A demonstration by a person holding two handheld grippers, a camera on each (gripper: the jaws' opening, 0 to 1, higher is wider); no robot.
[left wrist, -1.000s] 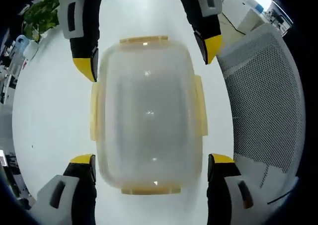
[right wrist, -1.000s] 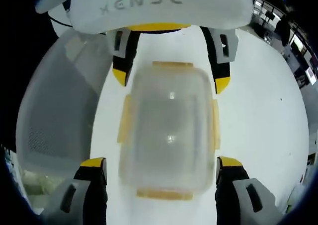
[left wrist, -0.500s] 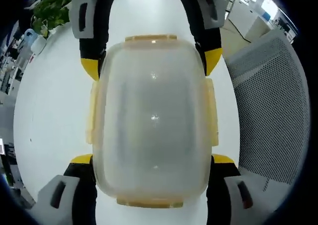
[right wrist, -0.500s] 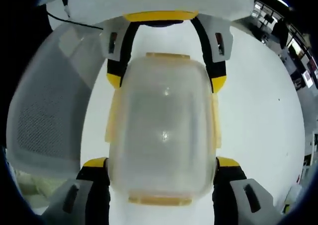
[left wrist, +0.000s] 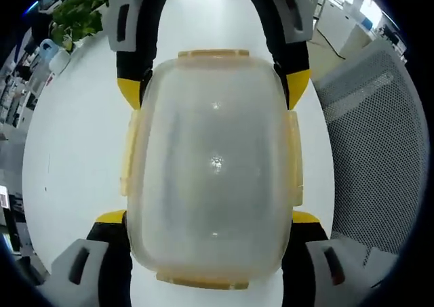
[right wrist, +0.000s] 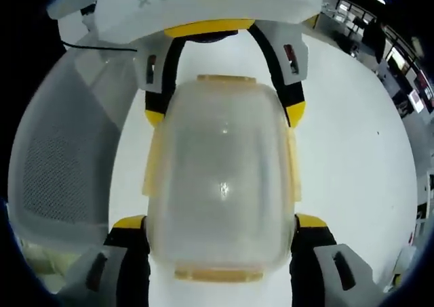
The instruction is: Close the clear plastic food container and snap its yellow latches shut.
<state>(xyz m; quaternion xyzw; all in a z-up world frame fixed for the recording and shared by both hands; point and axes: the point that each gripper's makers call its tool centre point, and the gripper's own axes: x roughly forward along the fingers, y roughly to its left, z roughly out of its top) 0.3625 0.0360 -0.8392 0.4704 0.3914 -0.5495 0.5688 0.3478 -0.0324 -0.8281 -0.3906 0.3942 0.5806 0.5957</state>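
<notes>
Clear container (left wrist: 213, 165), yellow latches (left wrist: 212, 53), white table (left wrist: 74, 137)

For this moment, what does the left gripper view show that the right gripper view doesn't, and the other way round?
Left gripper view alone: a green plant at the table's far edge and bottles beside it.

Right gripper view alone: the white housing of the left gripper, with raised lettering.

Both: the clear plastic container with yellow latches on a white table, framed between each view's own jaws with the opposite gripper's yellow-tipped jaws at its far end, and a grey mesh chair back beside the table.
</notes>
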